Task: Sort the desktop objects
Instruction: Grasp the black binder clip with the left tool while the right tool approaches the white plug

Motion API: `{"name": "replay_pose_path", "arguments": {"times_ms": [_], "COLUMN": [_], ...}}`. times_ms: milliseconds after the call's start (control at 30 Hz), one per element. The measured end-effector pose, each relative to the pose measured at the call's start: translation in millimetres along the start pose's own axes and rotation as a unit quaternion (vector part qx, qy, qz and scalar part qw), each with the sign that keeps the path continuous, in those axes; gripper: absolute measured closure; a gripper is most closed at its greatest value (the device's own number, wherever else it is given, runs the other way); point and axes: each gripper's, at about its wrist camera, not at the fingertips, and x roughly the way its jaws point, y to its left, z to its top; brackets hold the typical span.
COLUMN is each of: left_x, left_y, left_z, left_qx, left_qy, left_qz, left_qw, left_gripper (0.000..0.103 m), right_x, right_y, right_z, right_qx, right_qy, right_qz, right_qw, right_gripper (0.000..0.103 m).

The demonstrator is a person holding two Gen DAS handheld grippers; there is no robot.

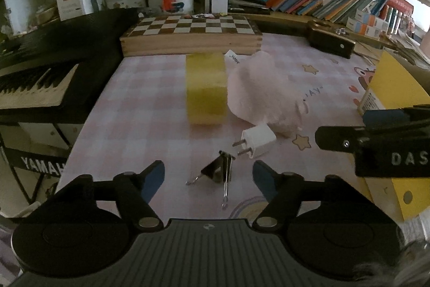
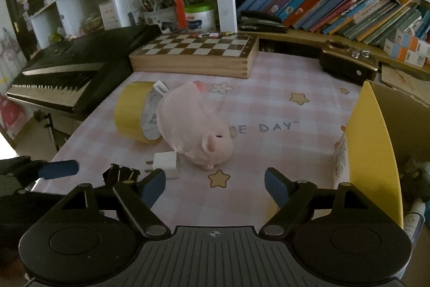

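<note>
1. Clearly the left gripper (image 1: 208, 178) is lined up on the clip (image 1: 219, 172), which lies between its half-open jaws, pads not touching it.
2. Right gripper (image 2: 215, 187) hangs wide open and empty near the plush (image 2: 193, 125), apparently waiting.
3. Charger (image 1: 258, 139) and tape (image 1: 206, 88) lie unsorted on the desk beside the yellow box (image 2: 373, 141).

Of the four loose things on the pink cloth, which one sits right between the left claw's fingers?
The black binder clip, between the left gripper's open fingers. The white plug, tape roll and pink plush toy lie farther off.
</note>
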Motion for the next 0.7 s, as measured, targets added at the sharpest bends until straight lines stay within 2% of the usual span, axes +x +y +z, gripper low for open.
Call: {"name": "replay_pose_path", "arguments": {"times_ms": [67, 233, 333, 367, 400, 533, 567, 700], "left_x": [8.9, 24.7, 26.9, 27.3, 27.2, 17.6, 12.9, -0.4], "left_y": [-1.4, -6.7, -8.1, -8.6, -8.8, -4.2, -1.5, 12.1], "left_z": [1.2, 0.4, -3.2, -5.2, -6.6, -8.0, -7.2, -8.3], "left_qx": [0.005, 0.024, 0.027, 0.029, 0.032, 0.032, 0.029, 0.007], "left_qy": [0.002, 0.014, 0.024, 0.027, 0.029, 0.022, 0.016, 0.017], "left_qz": [-0.002, 0.009, 0.002, 0.000, -0.002, -0.010, -0.011, 0.000], "left_qw": [1.0000, 0.9996, 0.9993, 0.9992, 0.9991, 0.9992, 0.9994, 0.9998], "left_gripper": [0.042, 0.044, 0.055, 0.062, 0.065, 0.067, 0.075, 0.076], "right_x": [1.5, 6.2, 11.2, 12.9, 14.9, 23.8, 26.5, 39.4], "right_y": [0.0, 0.7, 1.6, 1.9, 2.5, 7.3, 9.4, 18.9], "right_z": [0.7, 2.0, 2.3, 2.4, 2.6, 3.9, 4.2, 4.3], "right_qx": [0.000, -0.002, -0.003, -0.003, -0.002, -0.002, -0.003, -0.008], "right_qy": [0.002, 0.010, 0.018, 0.021, 0.024, 0.037, 0.041, 0.058], "right_qz": [0.001, 0.009, 0.015, 0.017, 0.020, 0.033, 0.038, 0.056], "right_qw": [1.000, 1.000, 1.000, 1.000, 1.000, 0.999, 0.998, 0.997], "right_gripper": [0.020, 0.020, 0.020, 0.020, 0.020, 0.020, 0.020, 0.020]}}
